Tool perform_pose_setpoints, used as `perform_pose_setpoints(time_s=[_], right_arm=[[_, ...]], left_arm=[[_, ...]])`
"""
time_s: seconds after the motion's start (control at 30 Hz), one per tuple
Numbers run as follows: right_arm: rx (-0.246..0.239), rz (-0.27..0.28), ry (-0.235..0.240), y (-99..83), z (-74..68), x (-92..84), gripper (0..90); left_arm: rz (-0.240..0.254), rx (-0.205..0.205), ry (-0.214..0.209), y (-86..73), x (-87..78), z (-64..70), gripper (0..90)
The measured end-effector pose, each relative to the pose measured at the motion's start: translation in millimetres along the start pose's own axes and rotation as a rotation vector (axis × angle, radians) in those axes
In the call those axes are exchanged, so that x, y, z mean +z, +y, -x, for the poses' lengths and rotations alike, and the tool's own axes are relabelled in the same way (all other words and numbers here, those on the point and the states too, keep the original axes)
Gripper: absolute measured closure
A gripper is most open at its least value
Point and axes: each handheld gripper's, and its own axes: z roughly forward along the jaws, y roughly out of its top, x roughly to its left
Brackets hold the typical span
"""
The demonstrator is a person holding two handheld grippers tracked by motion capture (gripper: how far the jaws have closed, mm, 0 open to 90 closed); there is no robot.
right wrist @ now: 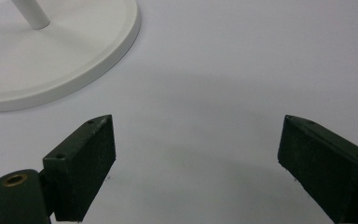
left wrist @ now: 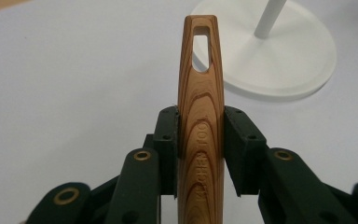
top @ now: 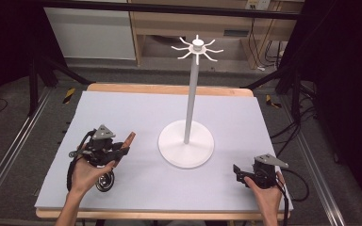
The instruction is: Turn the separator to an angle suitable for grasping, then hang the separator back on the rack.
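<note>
Left tongs clamped on wooden handle, slotted end pointing along them toward white stand, up and right; right tongs apart, idle over worktop

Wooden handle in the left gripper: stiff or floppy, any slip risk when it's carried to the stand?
The wooden handle looks like solid grained wood, so probably rigid. Its sides are smooth and taper toward the slotted end, so it might slide or pivot between the pads of the left gripper, which clamp only a short stretch. It looks slim, so likely light. The white stand has a wide base.
</note>
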Motion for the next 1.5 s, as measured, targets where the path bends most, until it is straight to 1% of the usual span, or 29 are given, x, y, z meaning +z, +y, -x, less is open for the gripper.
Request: perform_pose_setpoints(time_s=[0.1, 0.17, 0.23, 0.3, 0.33, 0.43, 0.57, 0.67, 0.73, 0.83, 0.97, 1.03, 1.17, 1.23, 1.33, 1.37, 1.4, 1.5], right_arm=[[0.004, 0.009, 0.007, 0.6, -0.3, -0.8, 11.6], [0.013, 0.011, 0.006, 0.5, -0.3, -1.3, 11.5], [0.01, 0.012, 0.004, 0.5, 0.1, -1.3, 11.5], [0.012, 0.011, 0.004, 0.5, -0.3, -1.1, 11.5], [0.004, 0.01, 0.001, 0.5, -0.1, -0.7, 11.4], [0.008, 0.011, -0.001, 0.5, -0.4, -0.4, 11.4], [0.003, 0.009, -0.002, 0.3, -0.4, 0.1, 11.4], [0.004, 0.008, -0.002, 0.3, -1.0, 0.6, 11.4], [0.002, 0.008, -0.005, 0.2, -0.8, 1.2, 11.3], [0.002, 0.009, -0.002, 0.2, -0.9, 0.6, 11.2], [0.007, 0.014, -0.006, 0.4, 0.3, -0.5, 11.2], [0.008, 0.013, -0.007, 0.3, 0.4, -0.8, 11.3], [0.009, 0.015, -0.006, -0.8, 1.2, -1.2, 11.2], [0.008, 0.013, -0.011, -1.3, 2.2, 0.0, 11.3], [0.005, 0.014, -0.009, -1.3, 1.8, 0.2, 11.2], [0.002, 0.016, -0.007, -1.2, 1.7, 0.5, 11.3], [0.002, 0.016, -0.007, -1.2, 1.7, 0.5, 11.3], [0.005, 0.011, -0.003, -1.5, 1.5, 0.4, 11.3]], left_arm=[[0.054, -0.003, 0.008, 1.1, -6.6, 1.2, 67.4], [0.093, -0.01, 0.015, 1.5, -11.1, 1.9, 67.4], [0.133, -0.021, 0.02, 1.7, -15.3, 2.3, 67.4], [0.163, -0.029, 0.017, 2.2, -19.4, 2.1, 67.4], [0.176, -0.033, 0.014, 2.8, -21.4, 2.1, 67.4], [0.216, -0.033, 0.029, 4.6, -28.0, 3.8, 67.4], [0.279, -0.045, 0.032, 6.5, -36.2, 5.7, 67.4], [0.304, -0.059, 0.027, 9.3, -39.2, 6.7, 67.4], [0.318, -0.06, 0.023, 12.1, -40.0, 8.5, 67.4], [0.338, -0.05, 0.02, 17.8, -41.8, 11.7, 67.4], [0.373, -0.045, 0.003, 25.1, -43.9, 15.6, 67.4], [0.379, -0.026, 0.005, 29.9, -45.3, 18.5, 67.4], [0.384, -0.013, 0.006, 37.5, -48.0, 21.3, 67.4], [0.399, -0.018, 0.0, 42.7, -50.2, 22.1, 67.4], [0.406, -0.021, -0.009, 46.7, -51.4, 21.6, 67.3], [0.413, -0.021, -0.007, 50.9, -53.1, 21.2, 67.4], [0.413, -0.021, -0.007, 50.9, -53.1, 21.2, 67.3], [0.433, -0.03, -0.022, 57.0, -55.1, 20.8, 67.3]])
